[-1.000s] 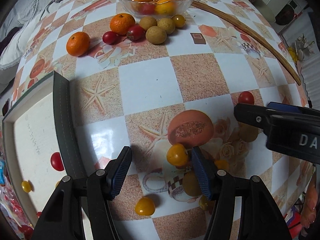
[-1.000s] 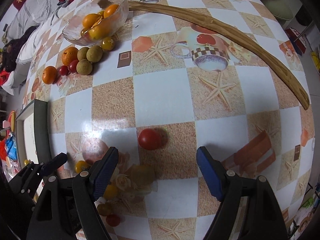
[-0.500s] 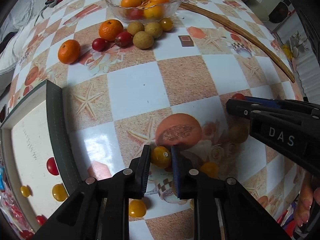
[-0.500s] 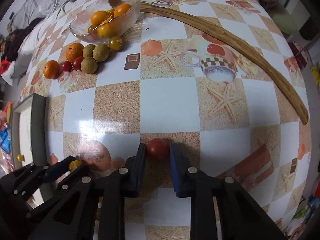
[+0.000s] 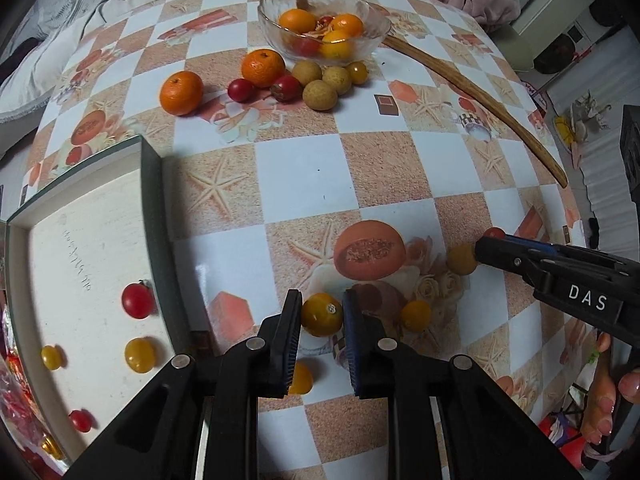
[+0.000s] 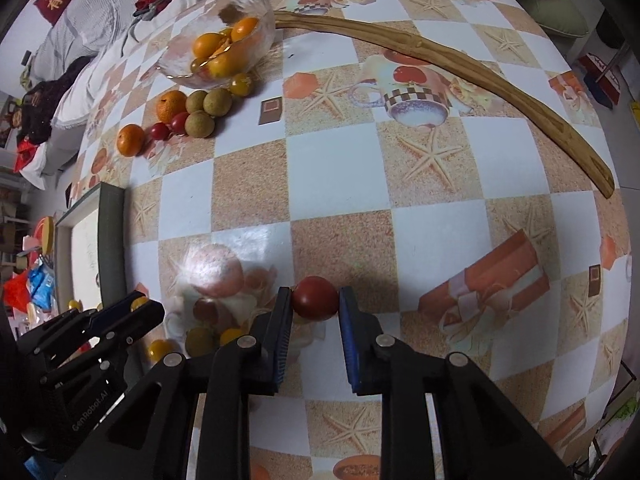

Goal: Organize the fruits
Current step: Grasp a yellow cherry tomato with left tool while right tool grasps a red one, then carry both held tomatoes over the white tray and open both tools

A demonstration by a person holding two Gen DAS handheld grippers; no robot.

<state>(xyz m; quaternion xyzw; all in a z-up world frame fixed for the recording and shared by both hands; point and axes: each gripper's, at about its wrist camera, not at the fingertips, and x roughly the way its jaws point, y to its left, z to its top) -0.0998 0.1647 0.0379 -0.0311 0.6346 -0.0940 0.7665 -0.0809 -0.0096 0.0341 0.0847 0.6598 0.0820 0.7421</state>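
Observation:
My left gripper (image 5: 321,316) is shut on a yellow cherry tomato (image 5: 322,314), held just above the table. My right gripper (image 6: 315,300) is shut on a red cherry tomato (image 6: 315,298); it also shows at the right of the left wrist view (image 5: 494,240). A white tray with a dark rim (image 5: 154,216) lies at the left and holds a red tomato (image 5: 137,300) and yellow ones (image 5: 139,355). Loose yellow tomatoes (image 5: 416,315) and a longan (image 5: 461,259) lie near the grippers.
A glass bowl (image 5: 372,36) with oranges and tomatoes stands at the far side. In front of it lie two mandarins (image 5: 181,92), red tomatoes (image 5: 241,89) and longans (image 5: 319,95). A long curved wooden stick (image 5: 480,98) lies at the right. The table edge is close on the right.
Both grippers closed from wide open onto their tomatoes one second ago. Since half a second ago both have lifted and pulled back a little with the fruit held.

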